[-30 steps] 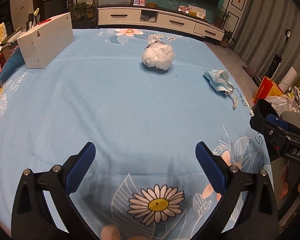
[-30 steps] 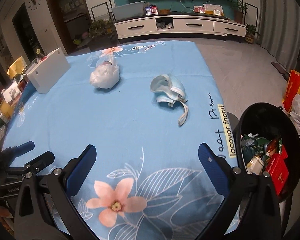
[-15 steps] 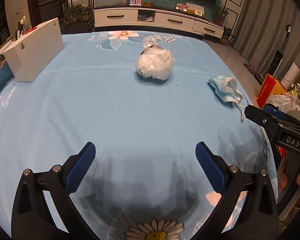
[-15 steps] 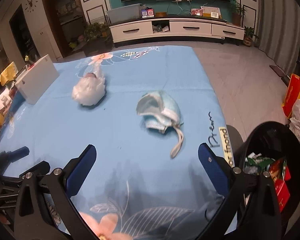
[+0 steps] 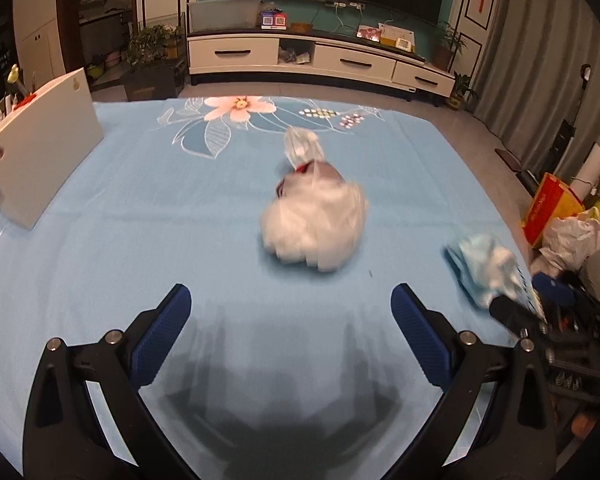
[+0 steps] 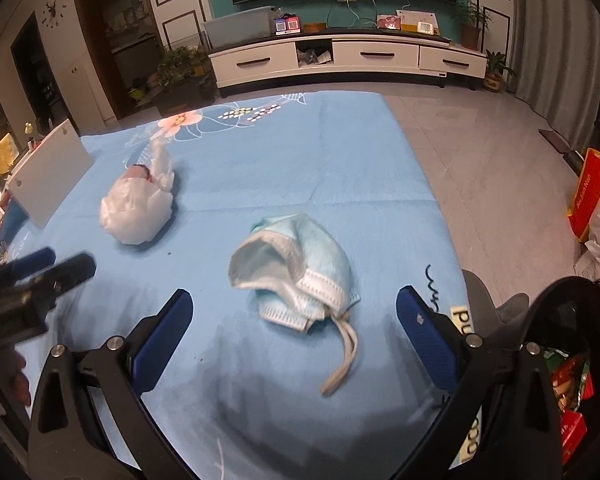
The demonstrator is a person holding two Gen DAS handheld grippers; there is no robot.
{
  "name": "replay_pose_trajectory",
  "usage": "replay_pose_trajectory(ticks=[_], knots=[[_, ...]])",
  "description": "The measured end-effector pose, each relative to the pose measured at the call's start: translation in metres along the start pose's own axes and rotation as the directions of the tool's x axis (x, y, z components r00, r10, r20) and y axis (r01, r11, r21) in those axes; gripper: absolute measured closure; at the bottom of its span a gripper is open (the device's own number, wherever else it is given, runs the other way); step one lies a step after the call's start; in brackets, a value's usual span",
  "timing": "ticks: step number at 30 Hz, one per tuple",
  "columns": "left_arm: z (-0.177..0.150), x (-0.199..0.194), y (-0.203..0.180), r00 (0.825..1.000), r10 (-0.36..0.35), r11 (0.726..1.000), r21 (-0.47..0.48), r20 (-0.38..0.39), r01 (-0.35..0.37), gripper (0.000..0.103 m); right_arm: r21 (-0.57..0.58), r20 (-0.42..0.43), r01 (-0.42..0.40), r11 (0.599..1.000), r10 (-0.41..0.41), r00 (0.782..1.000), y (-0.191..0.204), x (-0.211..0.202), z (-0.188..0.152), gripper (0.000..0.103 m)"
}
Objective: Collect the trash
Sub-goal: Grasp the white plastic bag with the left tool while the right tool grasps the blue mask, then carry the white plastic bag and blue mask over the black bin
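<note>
A knotted white plastic bag (image 5: 314, 222) lies mid-table on the blue flowered cloth (image 5: 140, 216), just ahead of my open left gripper (image 5: 290, 332). In the right wrist view the same bag (image 6: 138, 210) sits at the left. A crumpled light-blue face mask (image 6: 300, 270) with a loose strap lies right in front of my open right gripper (image 6: 294, 334), between the lines of its fingers. The mask (image 5: 486, 270) also shows at the table's right edge in the left wrist view. A black trash bin (image 6: 572, 356) with wrappers inside stands off the table's right edge.
A white box (image 5: 36, 152) stands on the table's left side. A low white TV cabinet (image 6: 348, 60) runs along the far wall. An orange bag (image 6: 594, 196) and white bags lie on the floor at the right. The left gripper (image 6: 32, 276) shows at the right wrist view's left edge.
Both grippers have moved forward over the table: the white bag is much nearer the left one, and the mask now lies just before the right one. Both stayed open.
</note>
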State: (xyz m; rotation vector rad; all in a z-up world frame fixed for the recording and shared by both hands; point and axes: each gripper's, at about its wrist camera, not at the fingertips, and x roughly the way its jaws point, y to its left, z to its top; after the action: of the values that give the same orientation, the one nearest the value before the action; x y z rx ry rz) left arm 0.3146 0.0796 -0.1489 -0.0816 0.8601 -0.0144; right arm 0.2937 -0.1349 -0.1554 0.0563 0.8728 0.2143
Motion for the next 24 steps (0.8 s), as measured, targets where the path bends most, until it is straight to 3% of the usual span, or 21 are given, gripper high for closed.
replay_pose_trajectory(ticks=[4, 9, 17, 20, 24], knots=[[0.014, 0.021, -0.008, 1.0, -0.017, 1.0, 0.012, 0.002, 0.017, 0.003, -0.024, 0.014, 0.001, 1.0, -0.001, 1.0, 0.0, 0.008, 0.002, 0.003], [0.026, 0.041, -0.014, 1.0, 0.001, 1.0, 0.015, 0.006, -0.001, 0.005, -0.027, 0.014, 0.011, 1.0, -0.011, 1.0, -0.006, 0.018, 0.005, 0.024], [0.032, 0.053, -0.019, 1.0, -0.001, 1.0, 0.031, 0.002, 0.001, 0.062, -0.005, 0.013, -0.001, 1.0, 0.001, 1.0, -0.012, 0.02, 0.005, 0.073], [0.028, 0.047, -0.019, 1.0, -0.01, 0.999, 0.048, 0.005, 0.01, 0.073, 0.004, 0.028, -0.017, 1.0, 0.017, 0.999, -0.012, 0.014, 0.005, 0.085], [0.018, 0.036, -0.024, 1.0, -0.021, 0.997, 0.07, -0.003, 0.021, 0.075, 0.011, 0.056, -0.026, 1.0, 0.025, 0.998, -0.009, 0.001, 0.002, 0.087]])
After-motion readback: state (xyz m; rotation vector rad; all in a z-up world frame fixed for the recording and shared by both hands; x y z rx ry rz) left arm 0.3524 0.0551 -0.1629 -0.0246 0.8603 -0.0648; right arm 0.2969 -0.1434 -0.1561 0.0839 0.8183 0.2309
